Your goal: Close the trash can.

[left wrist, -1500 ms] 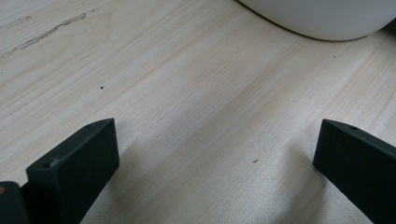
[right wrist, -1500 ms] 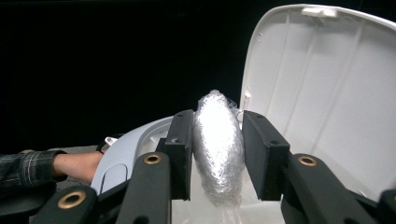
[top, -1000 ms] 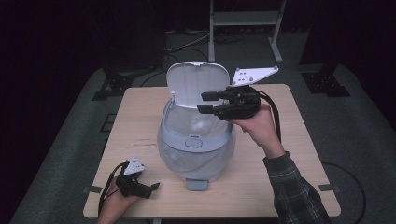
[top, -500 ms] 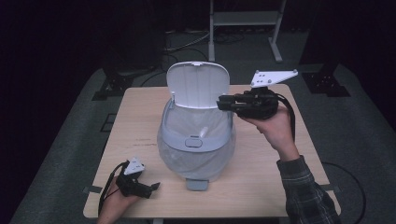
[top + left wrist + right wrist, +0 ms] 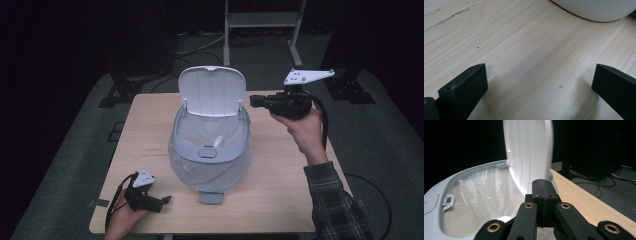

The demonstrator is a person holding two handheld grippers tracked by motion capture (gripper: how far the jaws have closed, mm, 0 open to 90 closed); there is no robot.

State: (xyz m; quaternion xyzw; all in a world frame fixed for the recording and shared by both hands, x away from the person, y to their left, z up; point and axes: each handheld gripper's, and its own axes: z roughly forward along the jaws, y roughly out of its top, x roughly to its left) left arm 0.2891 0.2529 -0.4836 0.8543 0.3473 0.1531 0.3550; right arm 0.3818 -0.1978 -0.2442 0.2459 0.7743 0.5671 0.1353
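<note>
The pale grey, rounded plastic waste bin (image 5: 210, 150) stands at the middle of the light wooden table (image 5: 280, 185), fitted with a translucent white liner bag (image 5: 481, 195). Its white hinged lid (image 5: 212, 92) stands upright and open.

Your right gripper (image 5: 256, 101) is level with the lid, just beside its right edge and apart from it. Its jaws have just been closing and now sit fully together with nothing between them, as the right gripper view confirms.

Your left gripper (image 5: 165, 200) rests on the table near the bin's front left, jaws spread wide and empty; the bin's curved base (image 5: 594, 10) lies well ahead of them.

Hazards from here:
- If you push the lid from the side, the closed jaws can slip off its thin edge and the lid stays up.
- A hard push can slide or rock the lightweight bin, since your left gripper is not bracing it.
- If the lid drops freely, it may trap a fold of the liner at the rim.
</note>
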